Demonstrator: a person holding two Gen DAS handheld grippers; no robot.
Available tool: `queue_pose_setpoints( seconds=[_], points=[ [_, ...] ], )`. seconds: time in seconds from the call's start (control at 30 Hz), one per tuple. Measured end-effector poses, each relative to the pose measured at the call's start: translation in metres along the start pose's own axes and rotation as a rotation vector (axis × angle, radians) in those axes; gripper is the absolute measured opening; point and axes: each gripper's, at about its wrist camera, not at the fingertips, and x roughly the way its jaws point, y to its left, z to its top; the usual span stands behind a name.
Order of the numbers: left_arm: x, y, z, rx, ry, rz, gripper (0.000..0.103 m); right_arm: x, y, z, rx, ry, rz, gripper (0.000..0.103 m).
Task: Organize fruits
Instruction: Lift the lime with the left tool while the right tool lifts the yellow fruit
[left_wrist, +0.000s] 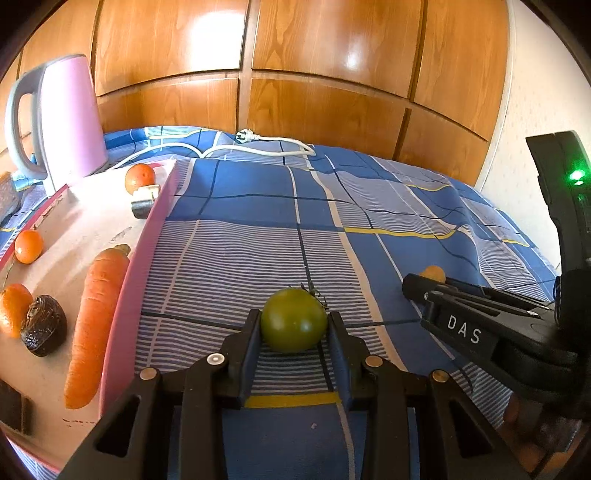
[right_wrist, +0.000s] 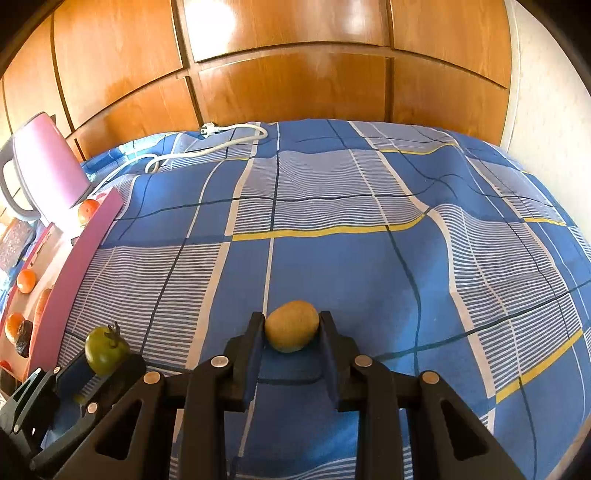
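A wooden wardrobe (left_wrist: 325, 66) fills the background behind a bed covered with a blue checked bedspread (left_wrist: 369, 206). At the left edge of the bed sits a pink-rimmed tray (left_wrist: 147, 236), and behind it stands a pink kettle (left_wrist: 70, 122) whose white cord (left_wrist: 273, 142) trails across the bedspread to a plug. On the tray lie a long carrot (left_wrist: 94, 325), three oranges (left_wrist: 139, 178) spread apart, and a dark wrinkled fruit (left_wrist: 43, 325) touching the nearest orange. The left hand-held gripper (left_wrist: 293, 325) is low over the bedspread, pointing forward, just right of the tray's rim, and its two fingers pinch a green tomato (left_wrist: 293, 320) on either side, stem up. To its right, the right hand-held gripper (right_wrist: 291, 326) is level beside it, also pointing forward, fingers pressed against a brownish oval kiwi (right_wrist: 291, 325) held between the tips. Both fruits are close above the bedspread; whether they touch it cannot be told. Open bedspread lies ahead of both.
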Motion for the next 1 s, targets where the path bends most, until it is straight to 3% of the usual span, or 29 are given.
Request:
queue_pose_setpoints(
  seconds=[0.3,0.53,0.77,1.0],
  points=[
    [-0.003,0.003,0.001,-0.012,-0.008,-0.008,0.033,0.001,-0.001,0.001,0.015,0.001,0.004,0.029],
    [-0.019,0.013,0.006,-0.072,-0.037,-0.084,0.033,-0.001,-0.001,0.002,0.039,0.002,0.036,0.028],
    [-0.038,0.012,0.006,-0.048,-0.074,-0.073,0.033,-0.007,0.012,0.001,0.015,0.012,0.145,0.028],
    [-0.059,0.028,0.007,-0.090,-0.118,-0.030,0.033,-0.020,0.030,-0.003,-0.045,-0.021,0.185,0.028]
  ],
)
